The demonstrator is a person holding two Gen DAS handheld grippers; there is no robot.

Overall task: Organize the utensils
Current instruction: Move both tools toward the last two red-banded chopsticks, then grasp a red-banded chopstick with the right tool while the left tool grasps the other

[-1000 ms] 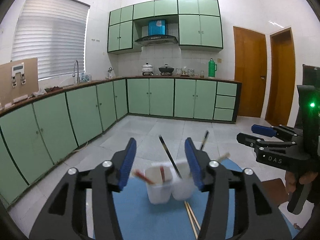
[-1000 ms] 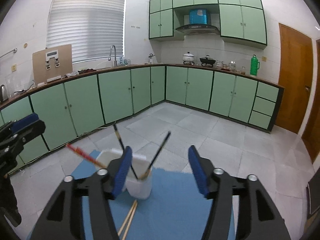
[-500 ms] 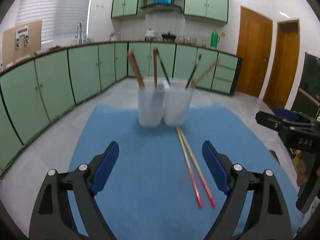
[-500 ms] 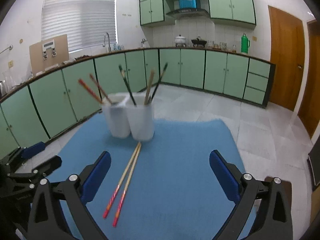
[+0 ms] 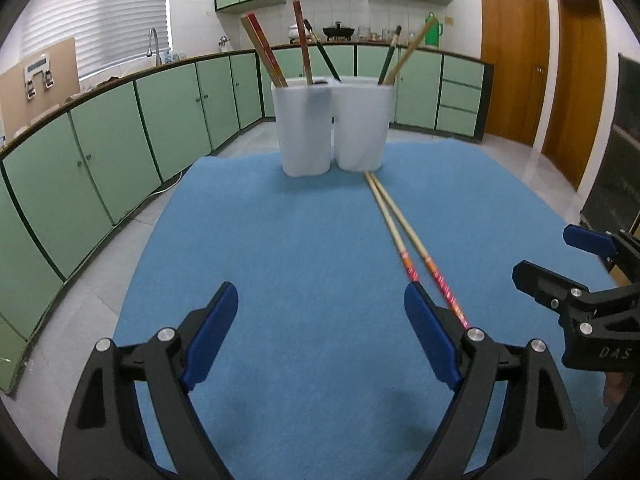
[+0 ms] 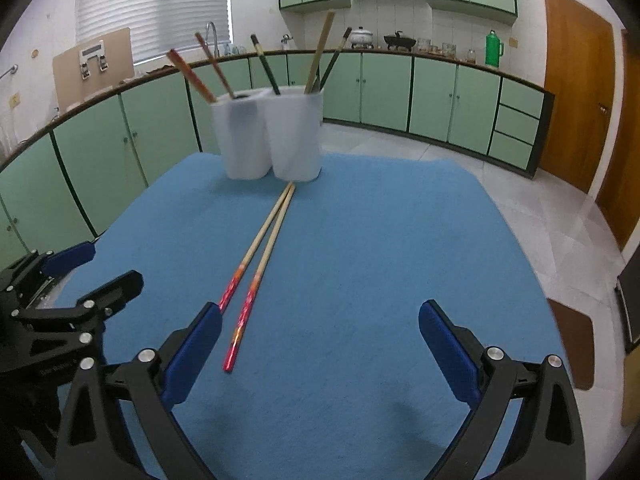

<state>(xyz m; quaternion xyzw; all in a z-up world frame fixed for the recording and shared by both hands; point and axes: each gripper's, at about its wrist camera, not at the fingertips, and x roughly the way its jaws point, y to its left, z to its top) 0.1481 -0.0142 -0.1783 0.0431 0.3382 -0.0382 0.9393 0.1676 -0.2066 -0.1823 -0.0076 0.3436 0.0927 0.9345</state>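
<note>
— What carries everything?

— A blue mat [image 5: 304,240] covering the counter, in a kitchen with green cabinets [image 5: 100,152], a tiled floor [image 6: 540,208] and wooden doors [image 5: 516,52].

— And the utensils?

— Two white cups [image 5: 332,124] touch at the counter's far edge, chopsticks standing inside. A loose chopstick pair [image 6: 260,256] lies mid-mat, tips at the cups.

— The fingers?

— Left gripper [image 5: 320,344] and right gripper [image 6: 320,352] both spread wide, empty, above the near edge; bare mat lies between them.

Pretty evenly lit indoors, daylight through the blinds [image 5: 96,20]. Heavy fisheye bend and dark corners, white cups [image 6: 272,136] a bit smeared, soft shadows on the mat [image 6: 360,260].
</note>
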